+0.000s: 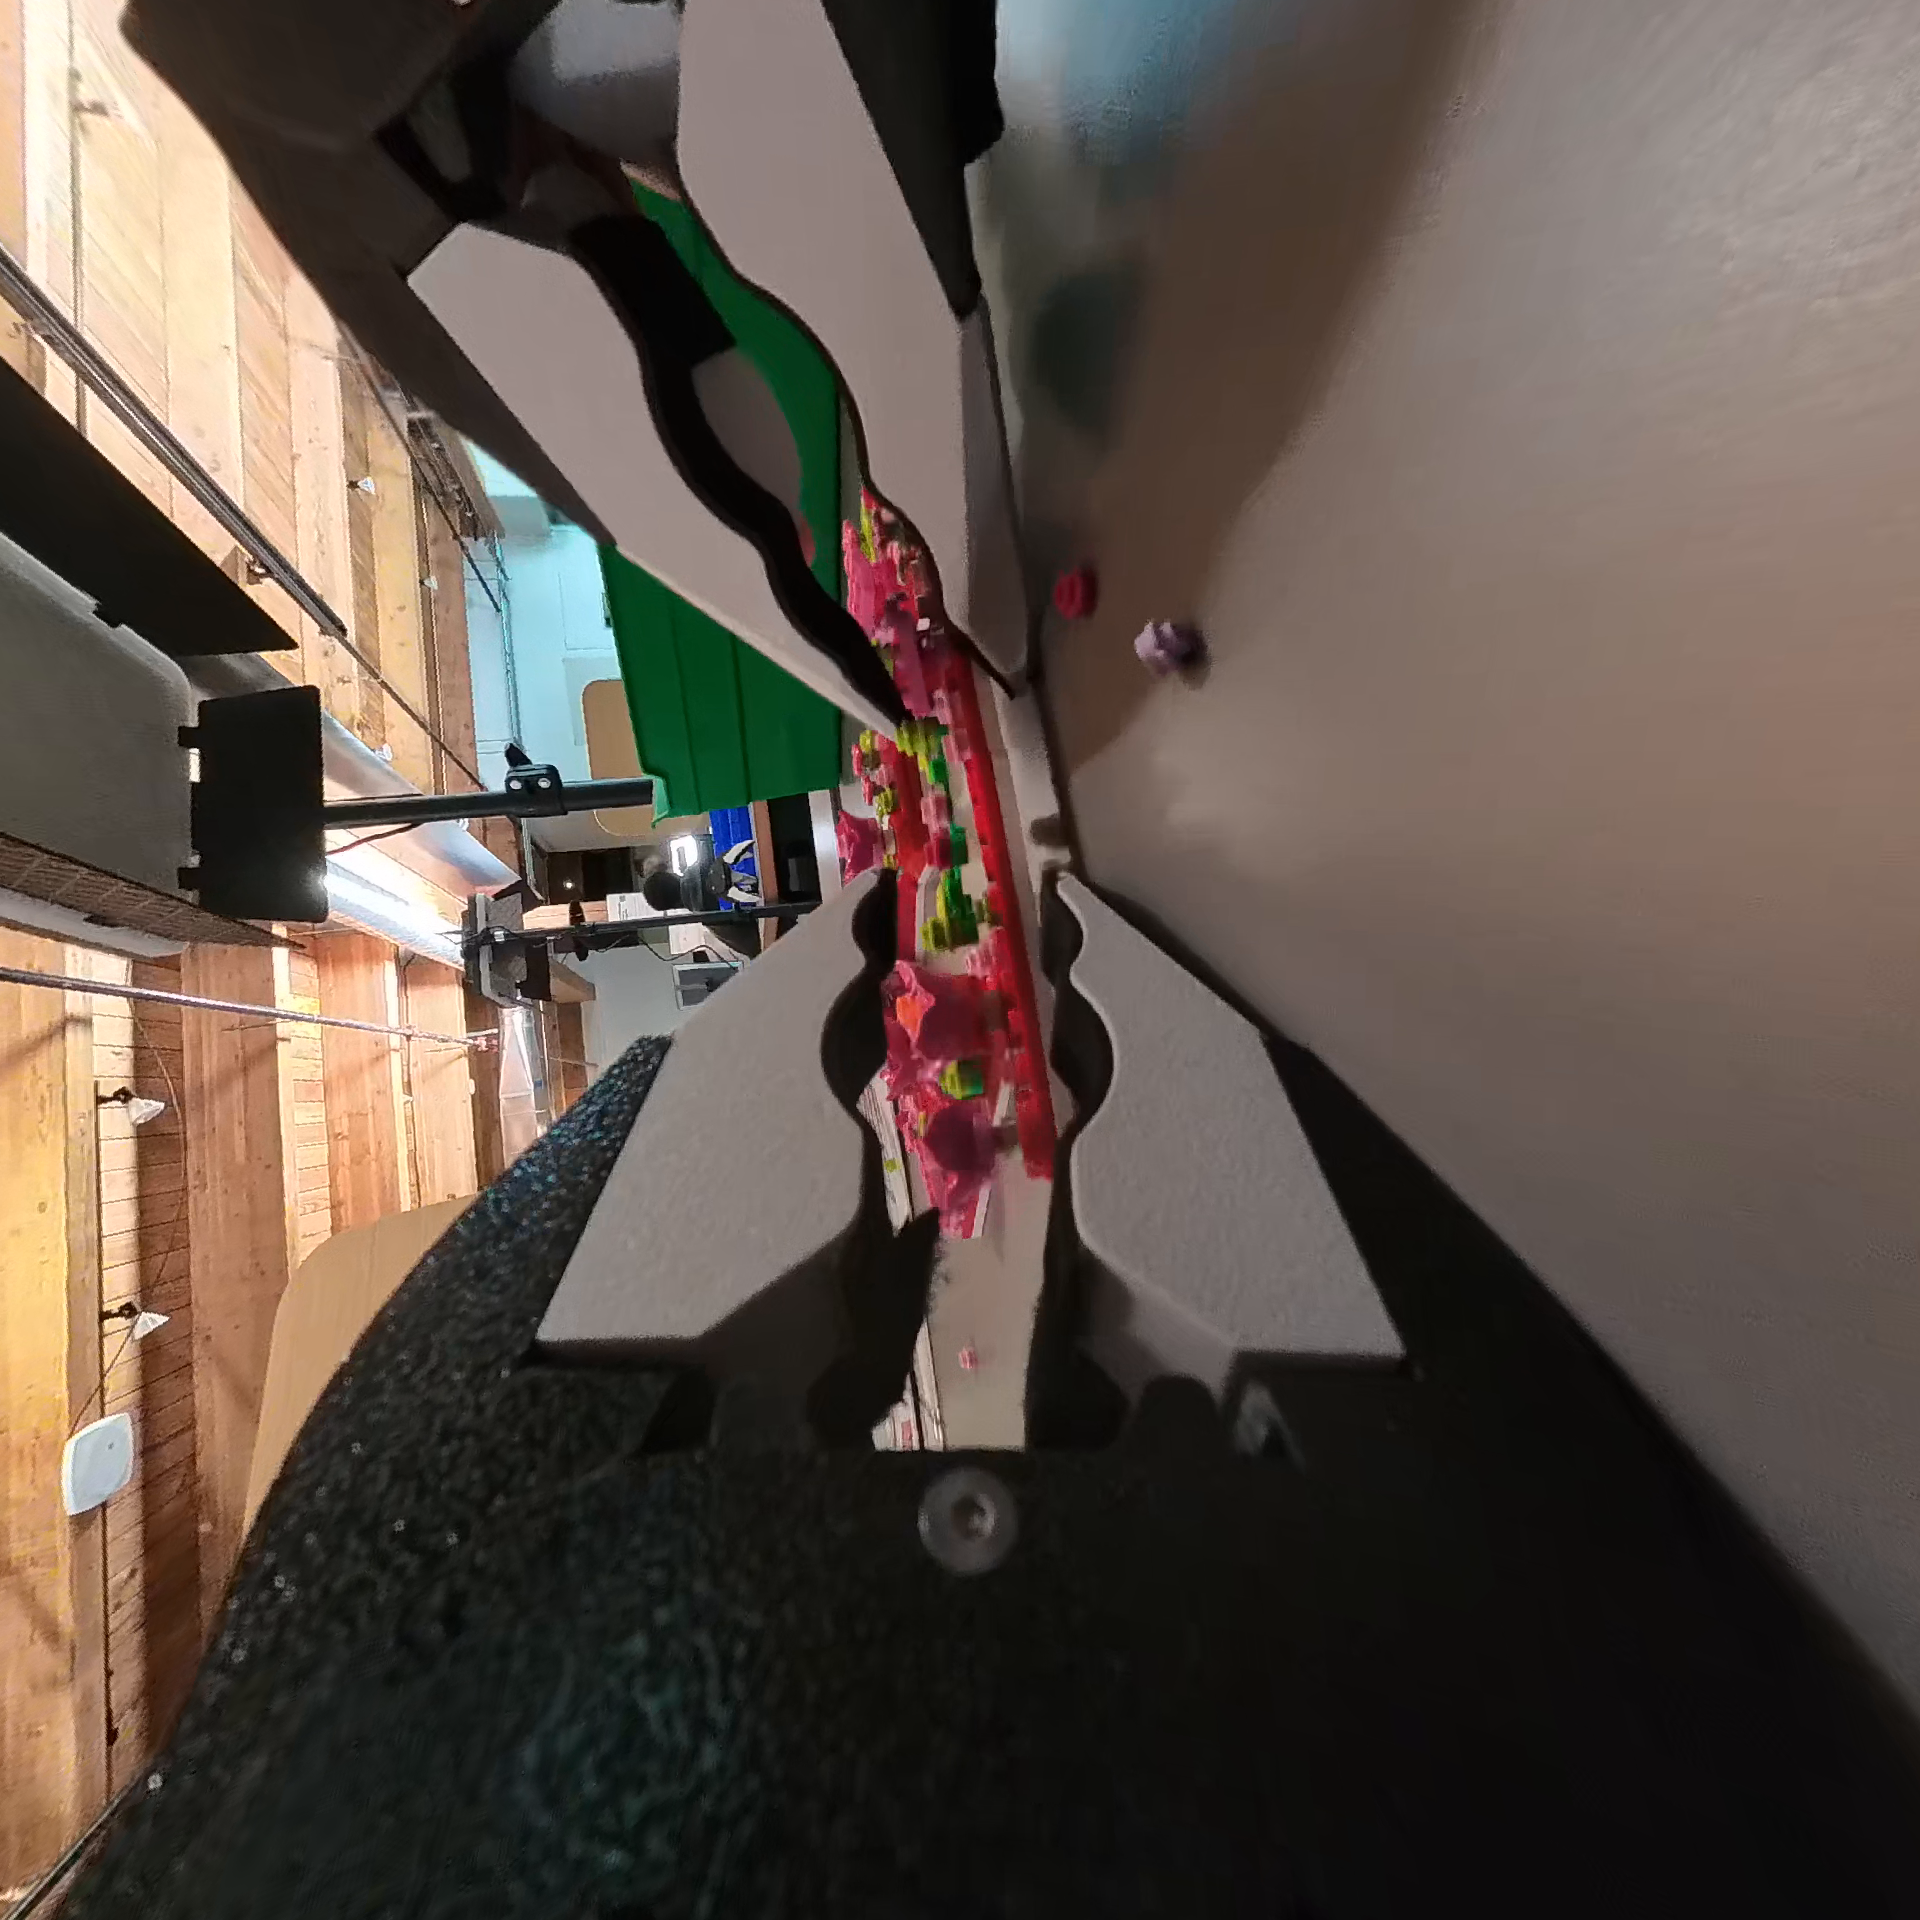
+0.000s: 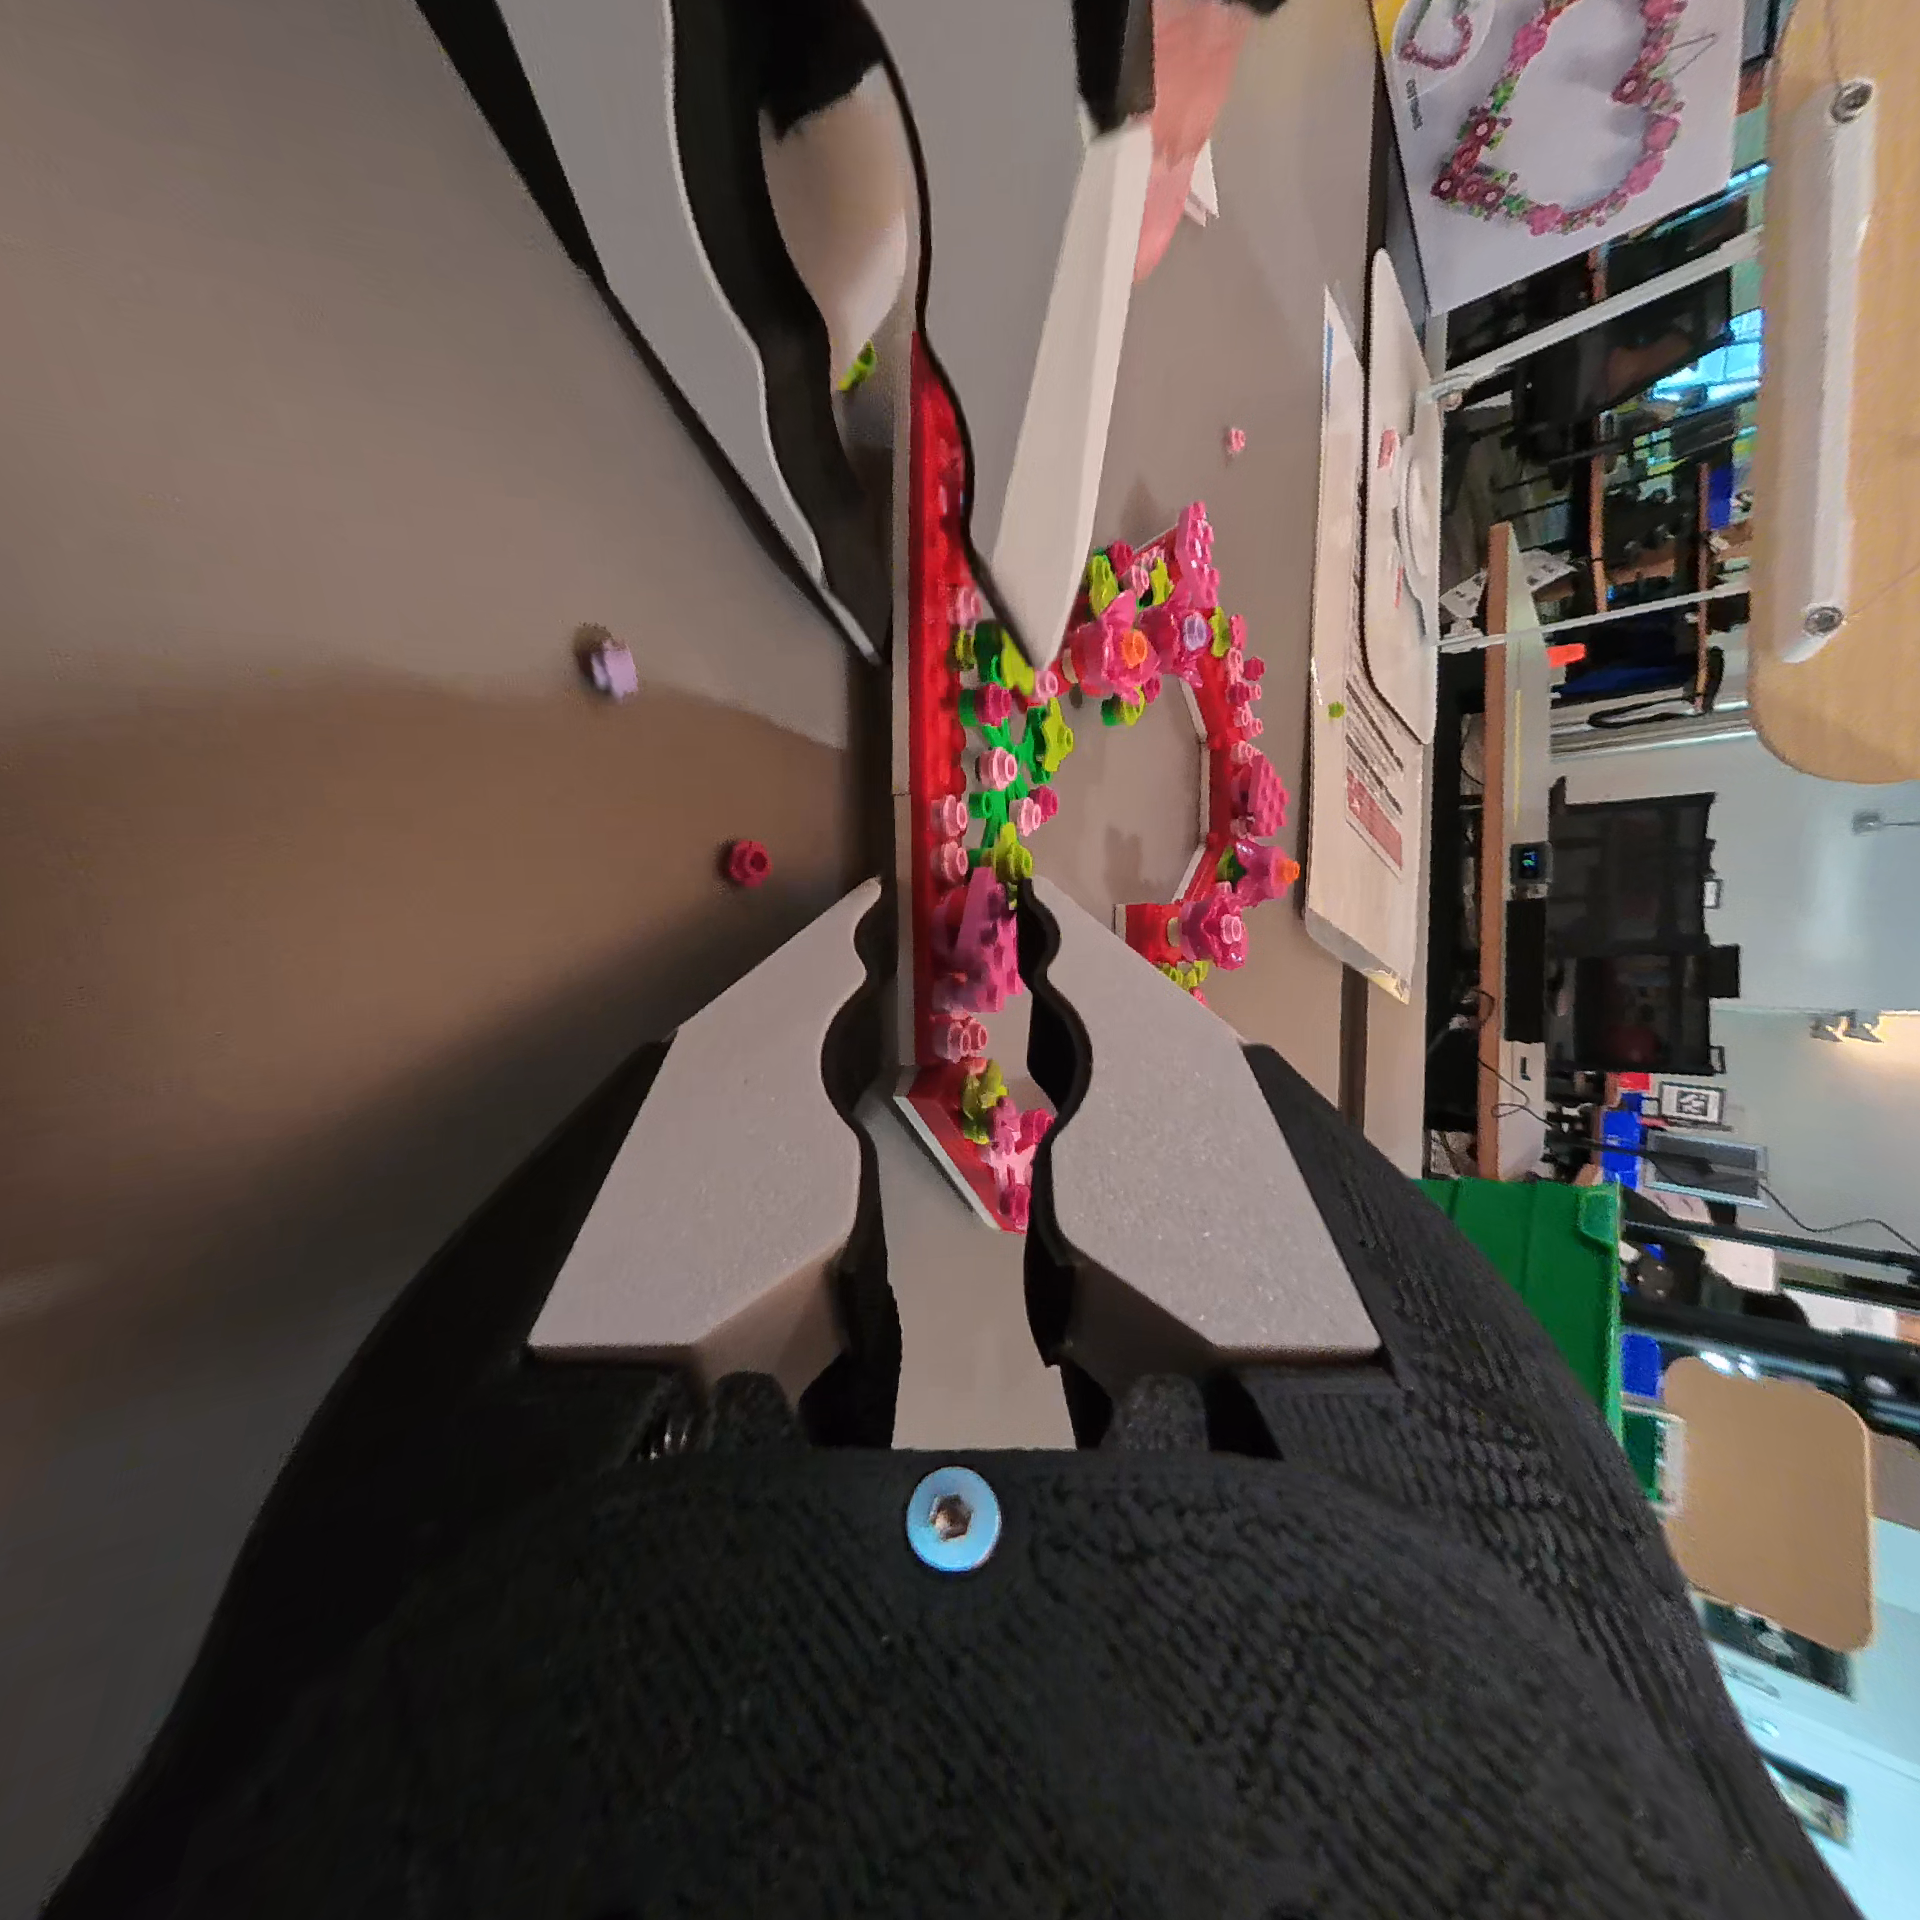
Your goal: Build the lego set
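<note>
Two tongs work one lego frame (image 2: 940,748), a red plate assembly w/ pink, magenta and green flower pieces, held on edge at the bench (image 2: 312,520) rim. Right tongs (image 2: 951,896) pinch the frame's near end, fingers either side of the red plate and touching it. Left tongs (image 1: 971,883) pinch the opposite end of the same frame (image 1: 961,935) in their own view; in the right wrist view they come in from the top w/ tips closed on the plate. Loose bits on the bench: 1 lilac stud (image 2: 610,665) and 1 red round stud (image 2: 746,862), near each other, apart from the frame; both also show in the left wrist view, lilac (image 1: 1169,644), red (image 1: 1075,590). Only the right wrist view shows 1 small pink piece (image 2: 1234,440) lying apart, the far side of the frame's ring w/ 2 orange-centred flowers, 1 instruction sheet (image 2: 1361,790), 1 picture of a flower heart (image 2: 1558,135). Only the left wrist view shows the wooden wall (image 1: 156,1143) and lamp arm (image 1: 468,805). A green bin (image 2: 1527,1278) is seen in both views.
</note>
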`<state>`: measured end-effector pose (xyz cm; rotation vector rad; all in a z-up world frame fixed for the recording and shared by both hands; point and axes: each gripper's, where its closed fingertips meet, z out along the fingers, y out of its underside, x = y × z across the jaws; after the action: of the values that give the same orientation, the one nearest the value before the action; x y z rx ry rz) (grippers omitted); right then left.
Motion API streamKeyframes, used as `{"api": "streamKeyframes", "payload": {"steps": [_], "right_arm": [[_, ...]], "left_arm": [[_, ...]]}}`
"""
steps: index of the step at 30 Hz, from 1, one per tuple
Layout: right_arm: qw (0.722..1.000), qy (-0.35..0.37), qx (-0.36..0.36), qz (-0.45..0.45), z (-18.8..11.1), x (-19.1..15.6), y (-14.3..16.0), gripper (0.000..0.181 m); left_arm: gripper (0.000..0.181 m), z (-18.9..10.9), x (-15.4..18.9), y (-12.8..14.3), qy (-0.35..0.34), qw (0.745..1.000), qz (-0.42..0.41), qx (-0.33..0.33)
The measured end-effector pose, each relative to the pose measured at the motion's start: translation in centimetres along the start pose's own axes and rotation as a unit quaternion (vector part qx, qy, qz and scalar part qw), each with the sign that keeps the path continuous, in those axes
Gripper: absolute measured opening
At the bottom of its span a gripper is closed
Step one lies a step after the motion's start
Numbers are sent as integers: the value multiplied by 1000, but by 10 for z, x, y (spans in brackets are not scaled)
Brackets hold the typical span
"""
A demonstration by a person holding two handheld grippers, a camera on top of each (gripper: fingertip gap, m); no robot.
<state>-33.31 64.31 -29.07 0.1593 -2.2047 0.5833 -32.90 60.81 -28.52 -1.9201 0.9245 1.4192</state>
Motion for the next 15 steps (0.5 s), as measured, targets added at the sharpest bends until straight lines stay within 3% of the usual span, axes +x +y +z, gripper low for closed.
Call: {"api": "streamKeyframes", "payload": {"steps": [8, 15], "right_arm": [[1000, 9, -16, 15, -8, 2, 11, 26], [992, -62, 14, 112, -25, -2, 8, 48]], "left_arm": [[36, -9, -3, -12, 27, 997, -68, 31], [45, -25, -12, -5, 50, 973, -222, 39]]}}
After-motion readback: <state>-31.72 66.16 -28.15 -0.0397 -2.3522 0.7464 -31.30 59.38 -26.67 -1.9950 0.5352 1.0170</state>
